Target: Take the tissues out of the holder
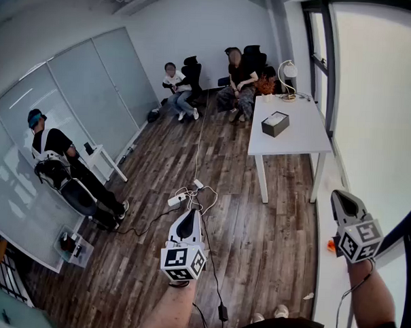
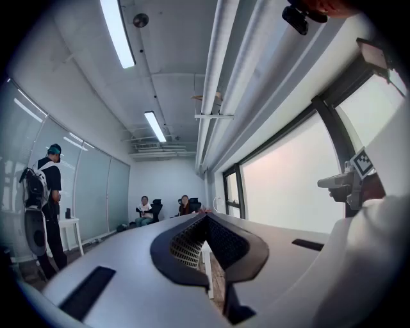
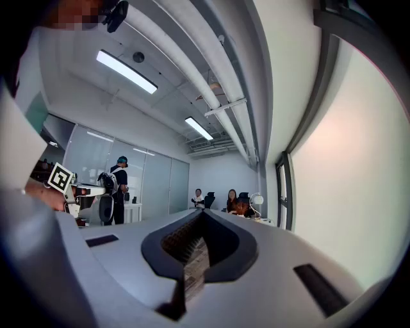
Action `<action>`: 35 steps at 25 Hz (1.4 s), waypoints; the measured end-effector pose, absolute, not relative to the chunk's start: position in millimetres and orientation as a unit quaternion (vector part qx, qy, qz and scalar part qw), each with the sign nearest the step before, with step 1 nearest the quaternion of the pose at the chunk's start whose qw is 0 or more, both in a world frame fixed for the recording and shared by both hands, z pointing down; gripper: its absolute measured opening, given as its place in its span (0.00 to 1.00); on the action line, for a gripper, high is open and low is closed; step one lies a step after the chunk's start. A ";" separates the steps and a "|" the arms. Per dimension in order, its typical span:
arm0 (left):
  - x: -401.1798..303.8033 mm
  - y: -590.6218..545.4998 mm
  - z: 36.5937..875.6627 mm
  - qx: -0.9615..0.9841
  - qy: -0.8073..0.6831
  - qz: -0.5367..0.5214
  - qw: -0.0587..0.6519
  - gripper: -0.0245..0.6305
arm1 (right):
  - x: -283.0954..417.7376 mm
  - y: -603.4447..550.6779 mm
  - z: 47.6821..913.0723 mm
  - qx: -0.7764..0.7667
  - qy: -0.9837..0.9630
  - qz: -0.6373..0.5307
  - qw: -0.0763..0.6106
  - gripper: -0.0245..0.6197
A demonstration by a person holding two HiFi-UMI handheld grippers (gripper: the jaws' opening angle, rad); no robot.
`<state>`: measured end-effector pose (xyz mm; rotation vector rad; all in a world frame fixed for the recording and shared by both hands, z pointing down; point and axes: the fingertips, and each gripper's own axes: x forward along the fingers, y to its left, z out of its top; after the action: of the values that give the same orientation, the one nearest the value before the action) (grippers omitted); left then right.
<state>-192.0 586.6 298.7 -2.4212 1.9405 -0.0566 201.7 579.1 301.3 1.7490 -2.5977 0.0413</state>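
The tissue holder (image 1: 275, 123) is a dark box with a white tissue sticking out of its top. It stands on the white table (image 1: 295, 140) far ahead by the window. My left gripper (image 1: 188, 219) hangs over the wooden floor, well short of the table, its jaws shut and empty. My right gripper (image 1: 340, 200) is raised at the right near the window wall, also shut with nothing in it. In the left gripper view the jaws (image 2: 206, 219) meet at their tips; the right gripper view shows the same (image 3: 204, 215). Neither gripper view shows the holder clearly.
Two people sit on chairs (image 1: 209, 82) at the back wall. A person with a backpack (image 1: 56, 160) stands left by a small white side table (image 1: 100, 157). A power strip and cables (image 1: 187, 195) lie on the floor ahead. A lamp (image 1: 288, 72) stands on the table's far end.
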 end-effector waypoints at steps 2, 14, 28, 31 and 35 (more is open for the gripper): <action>-193.5 579.9 290.9 -0.774 0.632 -0.009 0.031 0.04 | 199.1 563.9 294.4 0.551 -0.835 0.004 0.001 0.05; -174.1 581.8 287.7 -0.765 0.643 0.006 0.022 0.04 | 202.1 550.5 294.8 0.535 -0.845 -0.020 0.004 0.05; -161.4 577.1 302.1 -0.743 0.668 -0.022 0.026 0.04 | 210.7 518.9 324.8 0.522 -0.853 0.003 0.007 0.05; -164.5 559.7 313.0 -0.742 0.670 -0.026 0.022 0.04 | 215.3 500.9 336.9 0.524 -0.852 0.010 0.011 0.05; -167.9 519.1 327.1 -0.744 0.667 -0.022 0.015 0.04 | 221.1 464.2 346.4 0.537 -0.843 0.019 0.006 0.05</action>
<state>-167.9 519.1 327.1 -2.3157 2.0762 -0.0673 221.1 464.2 346.4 1.6798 -2.6392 0.0585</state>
